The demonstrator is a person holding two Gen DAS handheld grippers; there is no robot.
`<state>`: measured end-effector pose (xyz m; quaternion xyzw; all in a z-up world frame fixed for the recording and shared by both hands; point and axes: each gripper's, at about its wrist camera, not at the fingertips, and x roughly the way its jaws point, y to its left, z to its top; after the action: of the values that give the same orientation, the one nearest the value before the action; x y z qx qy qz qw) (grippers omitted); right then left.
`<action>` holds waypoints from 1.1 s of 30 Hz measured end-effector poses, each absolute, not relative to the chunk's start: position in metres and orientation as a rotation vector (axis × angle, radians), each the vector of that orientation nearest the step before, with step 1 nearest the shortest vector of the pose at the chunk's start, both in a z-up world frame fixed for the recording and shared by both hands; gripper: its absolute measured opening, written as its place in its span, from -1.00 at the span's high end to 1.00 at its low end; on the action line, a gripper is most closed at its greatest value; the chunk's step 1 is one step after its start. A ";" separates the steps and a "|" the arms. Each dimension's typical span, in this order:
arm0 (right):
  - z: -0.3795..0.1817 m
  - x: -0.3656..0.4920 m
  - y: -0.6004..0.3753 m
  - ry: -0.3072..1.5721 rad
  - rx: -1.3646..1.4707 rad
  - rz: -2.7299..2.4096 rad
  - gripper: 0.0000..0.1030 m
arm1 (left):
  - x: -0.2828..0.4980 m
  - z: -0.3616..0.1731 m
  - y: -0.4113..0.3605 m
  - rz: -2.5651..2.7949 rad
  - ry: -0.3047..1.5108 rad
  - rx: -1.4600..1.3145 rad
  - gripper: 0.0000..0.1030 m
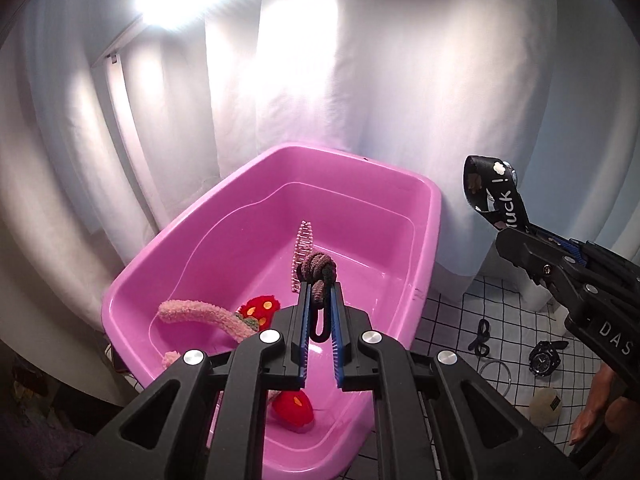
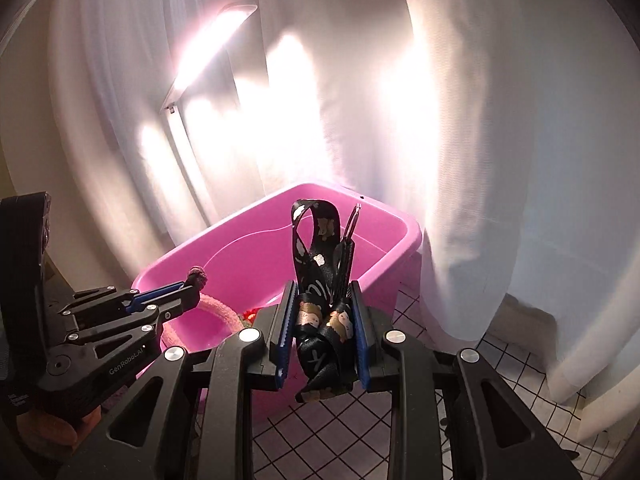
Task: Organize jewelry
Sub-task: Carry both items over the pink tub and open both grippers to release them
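Jewelry pieces rode over the pink tub (image 1: 276,168): we had our left gripper (image 1: 319,300) pinched on a brown hair tie (image 1: 318,270) above it, our right gripper (image 2: 324,320) clamped on a black lanyard (image 2: 316,280) beside it, releasing next, we judged.
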<state>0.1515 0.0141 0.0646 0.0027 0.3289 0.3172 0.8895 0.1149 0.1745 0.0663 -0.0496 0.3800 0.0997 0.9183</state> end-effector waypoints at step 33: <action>0.002 0.265 0.131 1.048 -0.062 0.672 -0.17 | 0.162 0.004 0.259 0.258 0.996 -0.234 -0.39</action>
<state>0.2645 0.1306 0.0016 -0.0292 0.4909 0.3146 0.8119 0.1624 0.2585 0.0040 -0.1115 0.4752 0.1231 0.8641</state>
